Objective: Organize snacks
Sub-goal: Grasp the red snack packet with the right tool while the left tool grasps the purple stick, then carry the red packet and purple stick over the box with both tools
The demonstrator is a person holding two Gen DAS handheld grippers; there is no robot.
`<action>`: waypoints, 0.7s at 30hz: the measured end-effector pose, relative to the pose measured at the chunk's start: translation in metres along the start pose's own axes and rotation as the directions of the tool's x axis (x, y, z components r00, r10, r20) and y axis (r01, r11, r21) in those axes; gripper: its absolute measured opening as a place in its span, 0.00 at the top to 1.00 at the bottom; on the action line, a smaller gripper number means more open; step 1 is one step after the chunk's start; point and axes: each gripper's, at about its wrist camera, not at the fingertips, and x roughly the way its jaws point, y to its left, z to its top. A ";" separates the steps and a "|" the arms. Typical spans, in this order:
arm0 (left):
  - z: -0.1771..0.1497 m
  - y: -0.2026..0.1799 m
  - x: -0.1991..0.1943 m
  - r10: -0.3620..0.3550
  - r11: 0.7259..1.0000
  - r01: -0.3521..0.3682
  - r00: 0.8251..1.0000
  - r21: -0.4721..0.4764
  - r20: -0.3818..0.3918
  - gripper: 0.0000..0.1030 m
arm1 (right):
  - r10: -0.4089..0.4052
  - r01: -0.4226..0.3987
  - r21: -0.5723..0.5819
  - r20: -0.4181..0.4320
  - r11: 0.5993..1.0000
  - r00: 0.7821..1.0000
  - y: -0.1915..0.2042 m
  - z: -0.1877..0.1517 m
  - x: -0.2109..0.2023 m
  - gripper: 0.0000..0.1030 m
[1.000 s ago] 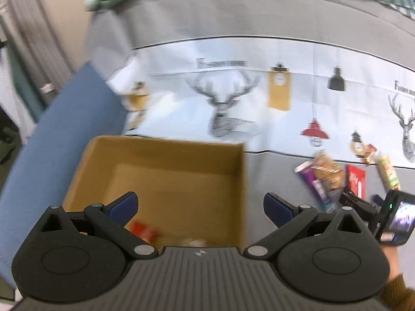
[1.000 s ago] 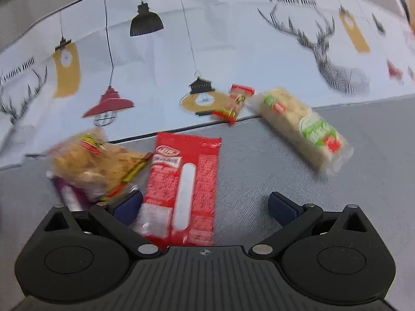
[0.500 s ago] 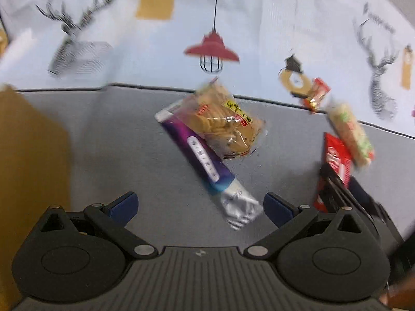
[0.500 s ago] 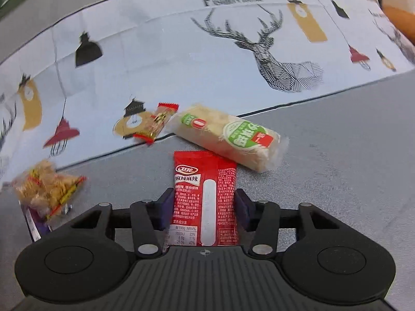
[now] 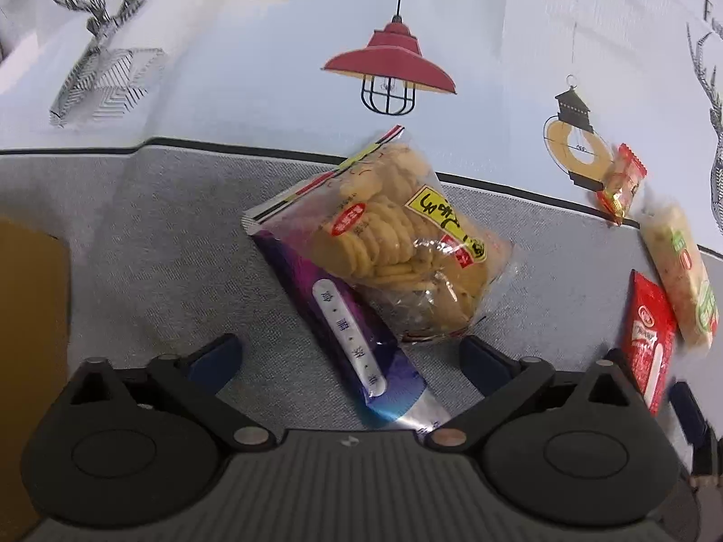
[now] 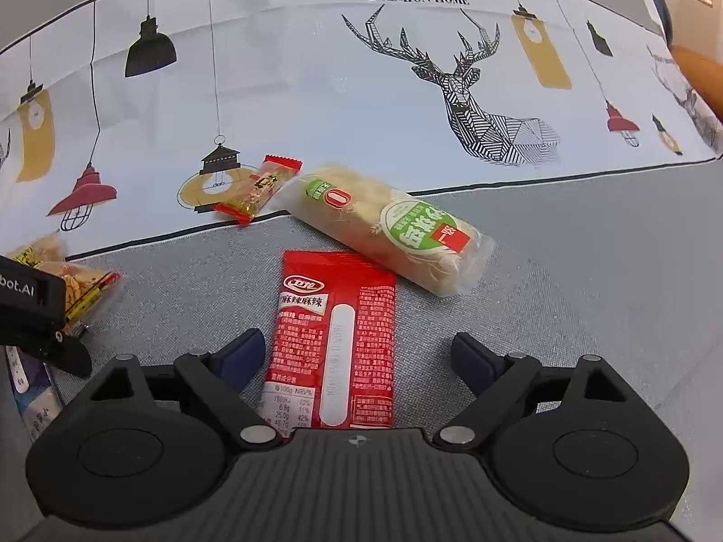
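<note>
Watching both wrist views, I noted the left tongs [image 5: 348, 354] spread wide and holding nothing, low over the grey part of the table [image 5: 149, 244]. Between their fingers lay the purple packet [image 5: 348, 338], slanted, its silver end running under the tongs' body. The clear cracker bag [image 5: 406, 248] rested on the packet's far end, its near corner just ahead of the right finger. At the far left edge of that view I saw a brown cardboard box [image 5: 31, 338], only its side visible.

The right tongs [image 6: 359, 354] were also wide open with nothing gripped. The red spicy-snack packet [image 6: 336, 338] lay flat between their fingers, lengthwise along them, with clear gaps to both pads. Just beyond it, ahead and to the right, the pale rice-cracker roll [image 6: 388, 230] with the green label lay slantwise, its side touching or nearly touching the packet's far right corner; I could not tell which. Ahead and left of the roll sat the small red candy [image 6: 257, 189], across the black line where grey cloth met the white printed tablecloth [image 6: 316, 90].

In the right view the left tongs' casing showed at the left edge, over the cracker bag. In the left view the red packet, roll and candy sat far right.
</note>
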 end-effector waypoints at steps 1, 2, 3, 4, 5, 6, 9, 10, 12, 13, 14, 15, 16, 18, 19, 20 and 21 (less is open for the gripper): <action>-0.004 -0.001 -0.007 -0.005 1.000 0.004 0.999 0.025 0.034 0.31 | 0.009 -0.009 0.005 0.001 1.000 1.000 0.000 0.000 -0.001 0.22; -0.007 -0.003 -0.016 -0.025 0.998 0.020 0.997 0.067 0.068 0.73 | 0.015 -0.015 0.000 0.012 1.000 1.000 0.000 0.001 -0.003 0.50; -0.007 -0.004 -0.023 -0.030 0.995 0.022 0.996 0.102 0.082 0.80 | 0.022 -0.022 -0.006 0.028 1.000 0.999 0.001 0.002 -0.006 0.53; -0.007 -0.003 -0.027 -0.036 0.994 0.027 0.996 0.109 0.081 0.87 | 0.029 -0.029 0.011 0.026 1.000 0.999 -0.001 0.004 -0.007 0.55; -0.006 0.000 -0.031 -0.050 0.994 0.042 0.996 0.105 0.075 0.91 | 0.053 -0.054 0.046 0.025 0.997 0.998 -0.004 0.006 -0.007 0.56; -0.006 0.004 -0.035 -0.066 0.994 0.059 0.995 0.095 0.070 0.91 | 0.064 -0.066 0.073 0.032 0.995 0.997 -0.007 0.007 -0.009 0.57; -0.011 0.017 -0.057 -0.103 0.991 0.094 0.990 0.094 0.098 0.93 | 0.076 -0.084 0.113 0.072 0.990 0.995 -0.011 0.010 -0.016 0.57; -0.017 0.019 -0.068 -0.106 0.990 0.094 0.988 0.102 0.114 0.93 | 0.087 -0.097 0.125 0.081 0.987 0.993 -0.012 0.010 -0.017 0.57; -0.028 0.029 -0.090 -0.113 0.989 0.098 0.983 0.111 0.143 0.95 | 0.113 -0.128 0.165 0.096 0.978 0.989 -0.015 0.011 -0.021 0.57; -0.034 0.036 -0.099 -0.117 0.989 0.102 0.982 0.111 0.148 0.95 | 0.131 -0.148 0.188 0.103 0.971 0.986 -0.017 0.013 -0.023 0.57; -0.041 0.044 -0.109 -0.126 0.988 0.110 0.980 0.109 0.154 0.95 | 0.152 -0.174 0.208 0.115 0.963 0.982 -0.018 0.013 -0.026 0.57; -0.043 0.048 -0.117 -0.132 0.987 0.115 0.978 0.109 0.159 0.95 | 0.171 -0.196 0.222 0.128 0.955 0.977 -0.019 0.013 -0.029 0.57; -0.050 0.055 -0.126 -0.132 0.987 0.115 0.977 0.109 0.167 0.95 | 0.187 -0.215 0.229 0.139 0.949 0.972 -0.018 0.014 -0.032 0.57; -0.061 0.065 -0.142 -0.129 0.987 0.108 0.974 0.116 0.187 0.95 | 0.215 -0.250 0.236 0.164 0.939 0.963 -0.016 0.015 -0.042 0.57; -0.066 0.070 -0.148 -0.126 0.988 0.105 0.973 0.115 0.195 0.95 | 0.220 -0.258 0.231 0.178 0.938 0.959 -0.014 0.014 -0.048 0.57; -0.069 0.074 -0.153 -0.130 0.988 0.109 0.972 0.111 0.195 0.95 | 0.214 -0.253 0.219 0.187 0.942 0.959 -0.011 0.014 -0.054 0.57; -0.073 0.079 -0.158 -0.142 0.987 0.123 0.971 0.104 0.194 0.95 | 0.201 -0.240 0.209 0.191 0.948 0.961 -0.008 0.013 -0.060 0.57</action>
